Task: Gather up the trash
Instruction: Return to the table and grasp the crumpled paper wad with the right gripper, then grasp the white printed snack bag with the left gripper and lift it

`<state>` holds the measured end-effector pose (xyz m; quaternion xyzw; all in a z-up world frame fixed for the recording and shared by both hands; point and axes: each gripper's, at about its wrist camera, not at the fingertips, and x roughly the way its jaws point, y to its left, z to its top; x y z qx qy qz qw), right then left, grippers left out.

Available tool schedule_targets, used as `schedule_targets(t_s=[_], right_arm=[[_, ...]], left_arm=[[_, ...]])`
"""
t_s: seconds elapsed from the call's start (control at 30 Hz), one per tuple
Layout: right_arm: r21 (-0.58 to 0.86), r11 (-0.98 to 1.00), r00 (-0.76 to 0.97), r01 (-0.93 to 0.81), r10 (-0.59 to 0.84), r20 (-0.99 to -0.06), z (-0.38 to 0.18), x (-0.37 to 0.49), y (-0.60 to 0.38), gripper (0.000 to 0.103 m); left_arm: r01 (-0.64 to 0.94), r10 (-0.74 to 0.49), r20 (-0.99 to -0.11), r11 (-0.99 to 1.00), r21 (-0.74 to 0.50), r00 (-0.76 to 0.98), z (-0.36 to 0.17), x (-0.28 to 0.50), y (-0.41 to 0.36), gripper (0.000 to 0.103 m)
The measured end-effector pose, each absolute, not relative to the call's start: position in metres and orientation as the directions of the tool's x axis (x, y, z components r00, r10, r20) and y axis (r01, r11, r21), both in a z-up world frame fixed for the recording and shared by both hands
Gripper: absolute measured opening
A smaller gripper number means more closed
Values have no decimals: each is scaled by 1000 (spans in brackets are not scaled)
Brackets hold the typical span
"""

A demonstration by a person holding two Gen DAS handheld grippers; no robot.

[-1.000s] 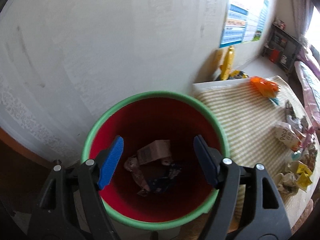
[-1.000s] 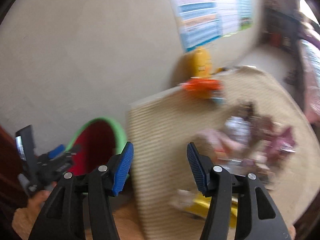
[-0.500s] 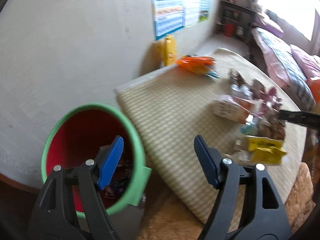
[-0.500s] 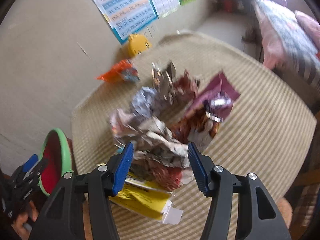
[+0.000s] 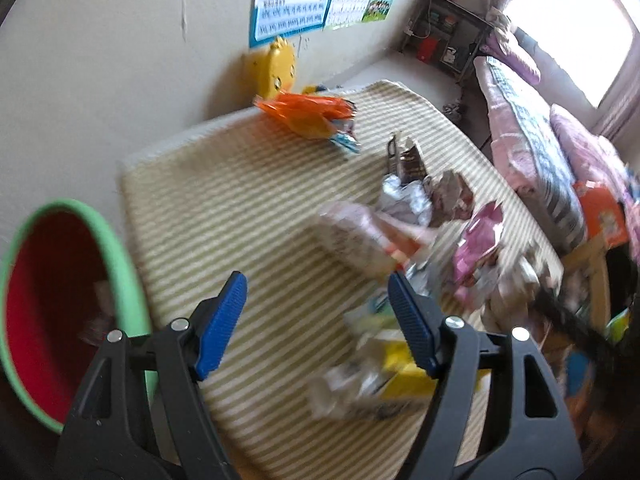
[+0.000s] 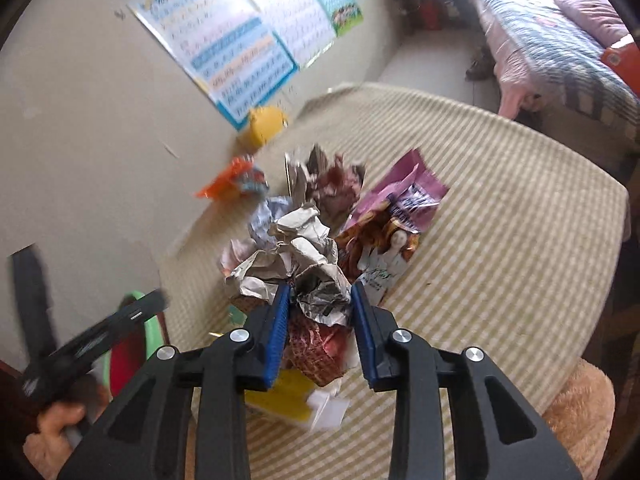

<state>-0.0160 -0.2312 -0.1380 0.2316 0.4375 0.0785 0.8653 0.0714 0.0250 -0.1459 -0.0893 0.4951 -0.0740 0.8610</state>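
Over the striped mat [image 5: 240, 200] my left gripper [image 5: 316, 292] hangs open, nothing between its pads. The bin [image 5: 132, 264], red inside with a green rim, stands to its left with some trash in it. Blurred trash lies right of it: a pink carton [image 5: 360, 236], a yellow wrapper [image 5: 400, 364], an orange wrapper [image 5: 308, 114]. In the right wrist view my right gripper [image 6: 320, 304] is closing on a crumpled newspaper ball [image 6: 304, 248] in the pile, both pads against it. A purple packet [image 6: 404, 192] and a yellow wrapper [image 6: 288, 400] lie close by.
A yellow duck-shaped toy [image 5: 276, 68] leans on the wall under posters [image 5: 296, 0]. A bed with pink bedding [image 5: 540, 140] runs along the right, a dark shelf [image 5: 448, 40] behind it. The mat's right half [image 6: 520, 240] is bare. Something brown and fuzzy [image 6: 576, 420] sits at its near corner.
My left gripper swung from above the bin to the right, over the mat. My right gripper came down onto the trash pile and its jaws narrowed around the crumpled newspaper.
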Motion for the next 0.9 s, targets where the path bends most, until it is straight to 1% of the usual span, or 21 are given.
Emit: schedule_targets(t_s=[0.23, 0.47, 0.53, 0.7, 0.77, 0.8, 0.83, 0.9], right_arm=[[448, 893, 645, 40, 319, -695, -125, -26, -238, 30], [454, 890, 630, 47, 327, -704, -138, -29, -245, 30], [460, 887, 629, 52, 328, -705, -140, -29, -247, 30], [472, 879, 628, 68, 330, -705, -144, -30, -254, 30], [474, 877, 626, 74, 329, -707, -145, -30, -256, 30], [477, 876, 625, 77, 330, -708, -146, -30, -257, 30], [478, 875, 623, 79, 331, -708, -147, -30, -257, 30], [479, 874, 621, 80, 332, -710, -148, -30, -257, 30]], left_arm=[[-32, -237, -853, 958, -284, 465, -161, 113, -2, 70], [-75, -217, -894, 961, -266, 393, -181, 132, -14, 71], [-82, -215, -903, 962, -262, 371, -187, 134, -18, 74], [-84, -205, -921, 966, -245, 330, -201, 135, -21, 74], [-78, -208, -919, 966, -246, 334, -202, 134, -21, 68], [-68, -200, -922, 970, -235, 331, -202, 133, -22, 55], [-59, -190, -925, 973, -221, 327, -202, 133, -22, 47], [-43, -194, -925, 975, -220, 326, -201, 132, -21, 45]])
